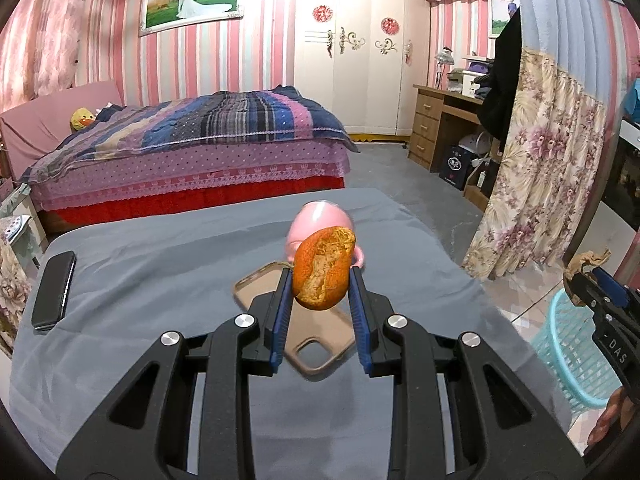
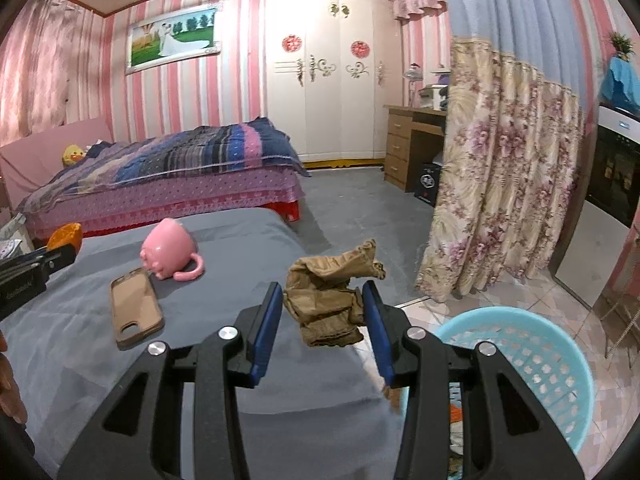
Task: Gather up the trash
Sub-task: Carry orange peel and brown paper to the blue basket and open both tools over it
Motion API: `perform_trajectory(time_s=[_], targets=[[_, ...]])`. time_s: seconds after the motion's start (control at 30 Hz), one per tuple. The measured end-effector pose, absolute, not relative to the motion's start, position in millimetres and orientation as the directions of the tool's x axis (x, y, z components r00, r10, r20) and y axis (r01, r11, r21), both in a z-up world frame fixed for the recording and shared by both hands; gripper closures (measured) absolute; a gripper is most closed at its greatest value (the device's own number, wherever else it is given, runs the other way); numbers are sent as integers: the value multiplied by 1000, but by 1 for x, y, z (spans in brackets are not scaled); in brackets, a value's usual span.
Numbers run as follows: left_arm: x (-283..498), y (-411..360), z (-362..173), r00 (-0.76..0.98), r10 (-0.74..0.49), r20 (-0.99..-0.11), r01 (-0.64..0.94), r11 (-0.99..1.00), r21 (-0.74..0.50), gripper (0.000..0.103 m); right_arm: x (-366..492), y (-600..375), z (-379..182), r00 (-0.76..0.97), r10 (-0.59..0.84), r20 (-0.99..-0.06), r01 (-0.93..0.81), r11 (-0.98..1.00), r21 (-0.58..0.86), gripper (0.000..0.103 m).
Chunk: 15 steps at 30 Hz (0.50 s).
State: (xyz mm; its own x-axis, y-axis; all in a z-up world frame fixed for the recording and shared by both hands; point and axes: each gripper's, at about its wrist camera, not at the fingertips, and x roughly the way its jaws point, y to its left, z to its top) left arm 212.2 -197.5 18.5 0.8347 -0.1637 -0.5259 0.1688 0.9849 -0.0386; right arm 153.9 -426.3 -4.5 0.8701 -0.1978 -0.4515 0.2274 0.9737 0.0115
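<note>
My left gripper (image 1: 321,276) is shut on an orange peel (image 1: 323,267) and holds it above the grey-covered table (image 1: 160,280). My right gripper (image 2: 322,294) is shut on a crumpled brown paper (image 2: 330,294) near the table's right edge. The light blue mesh basket (image 2: 532,364) stands on the floor just right of the table, below and right of the right gripper; it also shows in the left wrist view (image 1: 576,356). The right gripper with the paper shows at the right edge of the left wrist view (image 1: 588,276).
On the table lie a brown phone case (image 2: 134,312), an overturned pink mug (image 2: 170,250) and a black phone (image 1: 54,290). A bed (image 1: 180,152) stands behind, a floral curtain (image 2: 492,184) to the right, a wooden desk (image 1: 444,120) beyond.
</note>
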Motion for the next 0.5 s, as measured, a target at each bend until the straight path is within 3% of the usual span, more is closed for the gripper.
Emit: perform_trajectory(time_s=[0.5], targets=[[206, -282, 18, 805, -295, -514, 321, 946, -40, 76, 94, -536, -7, 796, -373, -476, 410, 912, -29, 61]])
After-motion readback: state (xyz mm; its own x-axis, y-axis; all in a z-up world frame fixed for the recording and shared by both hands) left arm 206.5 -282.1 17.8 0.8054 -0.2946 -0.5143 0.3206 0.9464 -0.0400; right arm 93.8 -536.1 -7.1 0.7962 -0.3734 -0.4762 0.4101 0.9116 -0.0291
